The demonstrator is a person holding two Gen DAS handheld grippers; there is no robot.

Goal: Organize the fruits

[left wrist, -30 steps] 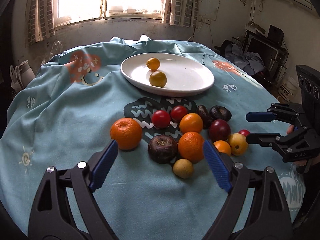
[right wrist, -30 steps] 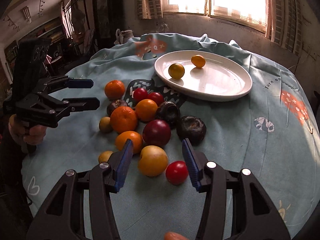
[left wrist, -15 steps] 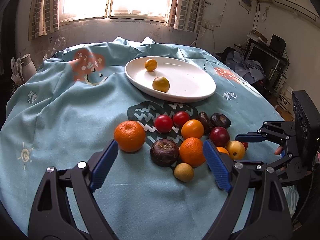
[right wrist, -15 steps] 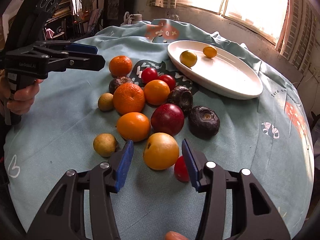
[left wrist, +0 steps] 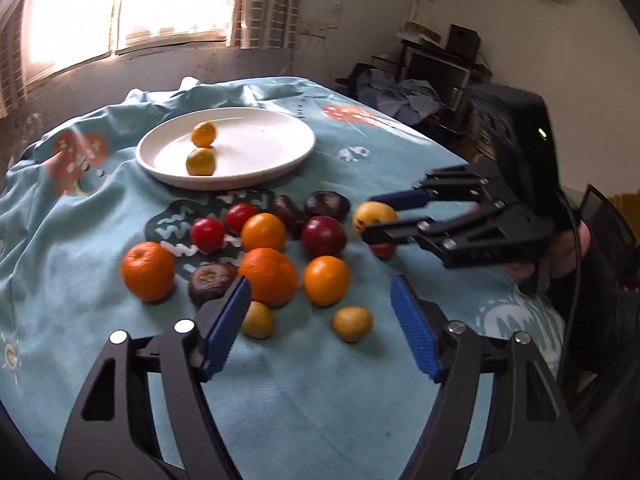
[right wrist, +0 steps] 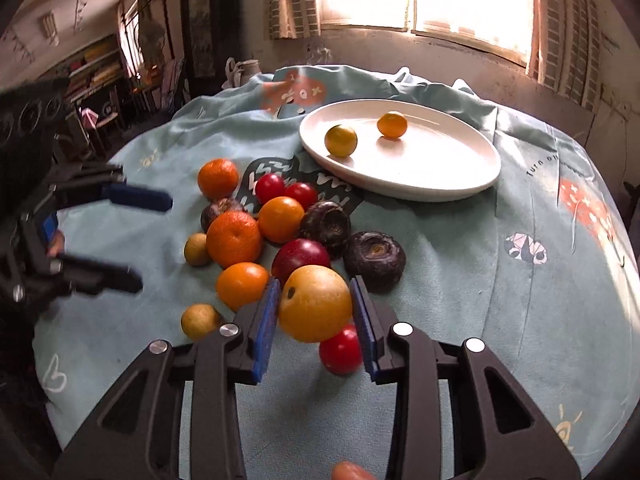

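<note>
**Fruit pinched on the right, plate lying ahead**

Right gripper [right wrist: 314, 314] is pinching the yellow-orange fruit [right wrist: 315, 303] between its two blue pads, one pressing on each flank. The fruit is sitting near the pad tips; in the left wrist view it is showing as a yellow ball [left wrist: 374, 216] at the far end of the fingers. Whether it is resting on the teal cloth [right wrist: 460, 264] or hanging just clear is hard to judge from either camera, though the red cherry tomato [right wrist: 341, 347] is peeking out from under it.

Left gripper [left wrist: 320, 328] is hovering with its fingers spread wide and holding nothing, over the near edge of the pile, with a small tan fruit [left wrist: 352, 323] lying between and below the pads.

What the next move seems to turn on: the white plate [right wrist: 440, 188], already carrying two small yellow-orange fruits [right wrist: 341, 141], is lying ahead of the right fingers and a little to their right, well beyond the dark round fruit [right wrist: 374, 255] and the red plum [right wrist: 301, 258]. The fruit is round, so no long axis matters. The right hand, being loaded and facing the plate, is likely the one to carry it over the pile.
</note>
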